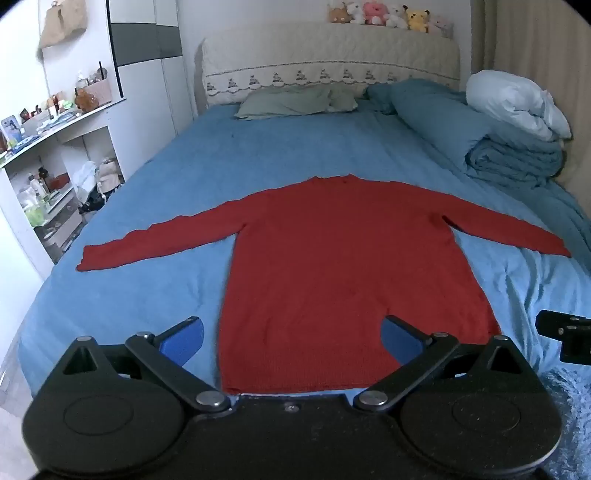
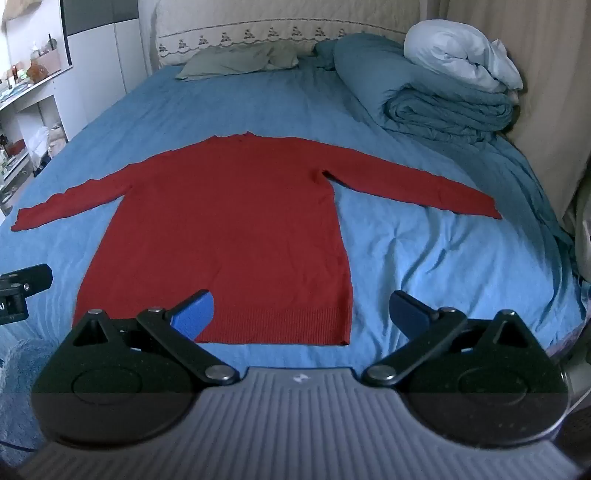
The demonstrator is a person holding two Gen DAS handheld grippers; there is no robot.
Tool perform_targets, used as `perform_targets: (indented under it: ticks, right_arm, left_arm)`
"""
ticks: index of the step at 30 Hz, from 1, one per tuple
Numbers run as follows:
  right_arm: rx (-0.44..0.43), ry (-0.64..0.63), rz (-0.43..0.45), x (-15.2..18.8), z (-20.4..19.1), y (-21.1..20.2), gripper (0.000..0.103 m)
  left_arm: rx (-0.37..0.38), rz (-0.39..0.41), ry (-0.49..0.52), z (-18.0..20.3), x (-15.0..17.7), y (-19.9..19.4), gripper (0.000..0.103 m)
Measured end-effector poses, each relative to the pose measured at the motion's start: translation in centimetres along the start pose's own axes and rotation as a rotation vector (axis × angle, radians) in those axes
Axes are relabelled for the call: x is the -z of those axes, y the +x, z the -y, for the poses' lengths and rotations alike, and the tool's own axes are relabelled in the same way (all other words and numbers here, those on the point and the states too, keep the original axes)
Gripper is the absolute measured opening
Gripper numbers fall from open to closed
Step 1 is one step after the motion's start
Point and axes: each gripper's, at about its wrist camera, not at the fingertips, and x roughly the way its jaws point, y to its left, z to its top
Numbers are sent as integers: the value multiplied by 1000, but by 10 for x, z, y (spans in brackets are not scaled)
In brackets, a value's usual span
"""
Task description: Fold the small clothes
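Red knitwear dominates the bed: a long-sleeved sweater [image 1: 343,266] lies flat on the blue bedsheet [image 1: 155,295], unfolded, both sleeves stretched out to either side and the neckline pointing toward the quilted headboard [image 1: 328,55]. Its ribbed hem [image 2: 280,325] runs along the near edge of the mattress, closest to the cameras, and the knit looks smooth with only faint creasing at the armpits.

No brand or readable label shows on the garment. A small pale emblem sits on the ridged grey body of the right tool, too small to read, and part of a white letter appears on the black device at the far left edge of the right wrist view.

From left to right: the left gripper [image 1: 291,338] hovers just above the hem with its blue-padded fingers [image 1: 183,338] spread wide, one finger over bare sheet to the left of the sweater's body, the other over the red fabric, holding nothing. The right gripper [image 2: 303,314] is likewise spread wide and empty, straddling the hem's right corner, its left finger over the knit and its right finger over the sheet. Beyond the sweater lie a green pillow [image 1: 291,101], a rolled blue duvet [image 1: 491,147] and a row of plush toys [image 1: 391,16] atop the headboard.
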Motion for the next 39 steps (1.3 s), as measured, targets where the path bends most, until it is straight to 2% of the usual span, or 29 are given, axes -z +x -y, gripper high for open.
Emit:
perform_targets:
  ticks: [1, 9, 15, 39]
  right_arm:
    - [-1, -1, 0, 0, 0, 0, 103]
    - [-9, -4, 3, 0, 1, -1, 103]
    - [6, -18, 27, 4, -5, -8, 103]
    - [6, -23, 31, 4, -2, -10, 103]
  left_arm:
    - [3, 21, -7, -3, 1, -5, 103]
    - [-14, 47, 13, 3, 3, -11, 103]
    - [-4, 48, 12, 5, 4, -12, 103]
    - [3, 63, -3, 3, 2, -15, 103]
